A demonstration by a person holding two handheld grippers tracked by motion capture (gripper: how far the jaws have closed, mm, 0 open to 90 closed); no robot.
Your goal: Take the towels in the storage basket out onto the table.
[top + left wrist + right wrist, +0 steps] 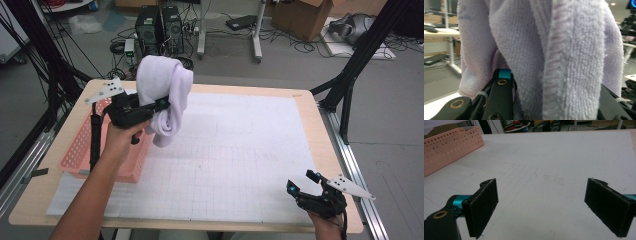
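Note:
A pale lilac towel (165, 95) hangs bunched in the air over the right edge of the pink basket (80, 145), held up by my left gripper (162, 104), which is shut on it. In the left gripper view the towel (544, 55) drapes thickly between the two black jaws, and its folds hang down past them. My right gripper (302, 182) rests low at the table's near right corner, open, with nothing between its pads (484, 207). It points across the white gridded mat (554, 170).
The pink perforated basket (451, 145) sits at the table's left side. A white grid mat (240, 150) covers most of the wooden table (325, 140). Black frame legs stand at both sides; computers, cables and boxes lie on the floor beyond.

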